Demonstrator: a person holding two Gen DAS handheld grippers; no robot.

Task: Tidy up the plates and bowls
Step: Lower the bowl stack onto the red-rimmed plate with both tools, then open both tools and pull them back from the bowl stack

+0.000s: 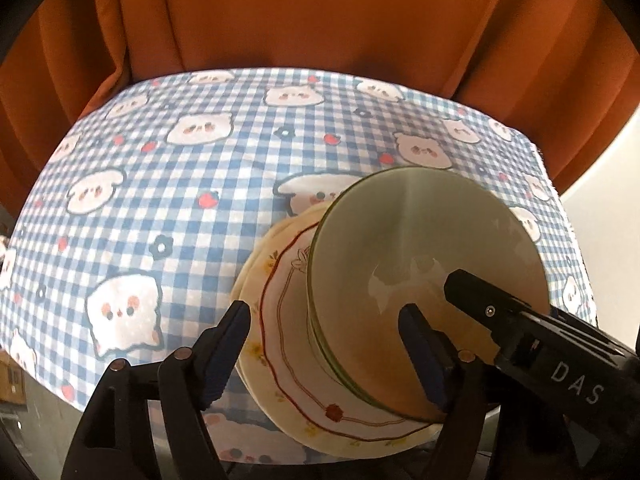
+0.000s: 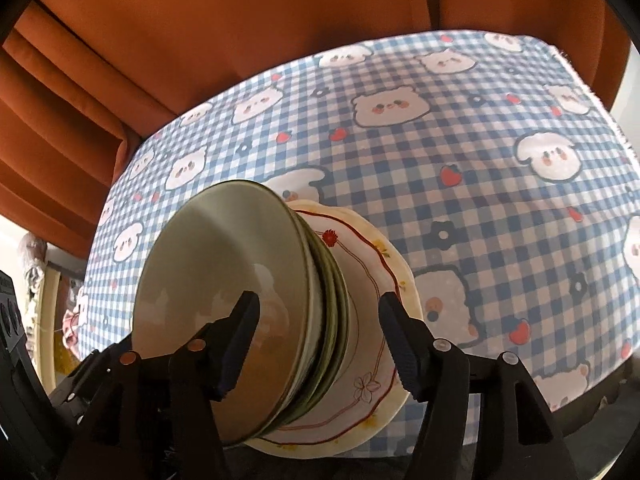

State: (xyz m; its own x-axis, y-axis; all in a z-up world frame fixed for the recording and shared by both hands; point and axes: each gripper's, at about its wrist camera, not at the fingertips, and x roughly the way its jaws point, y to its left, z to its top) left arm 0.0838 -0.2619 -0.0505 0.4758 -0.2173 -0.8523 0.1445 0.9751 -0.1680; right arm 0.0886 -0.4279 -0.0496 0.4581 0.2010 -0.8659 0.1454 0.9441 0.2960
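Stacked green bowls (image 1: pixel 420 256) sit on cream flowered plates (image 1: pixel 288 320) near the surface's (image 1: pixel 160 184) front edge.

We judge the sorting nearly finished; no other dishes show on the checked cloth. Our left gripper (image 1: pixel 324 350) and right gripper (image 2: pixel 320 344) both stand open, straddling the stack's rims, gripping nothing. The right gripper's body reads "DAS".
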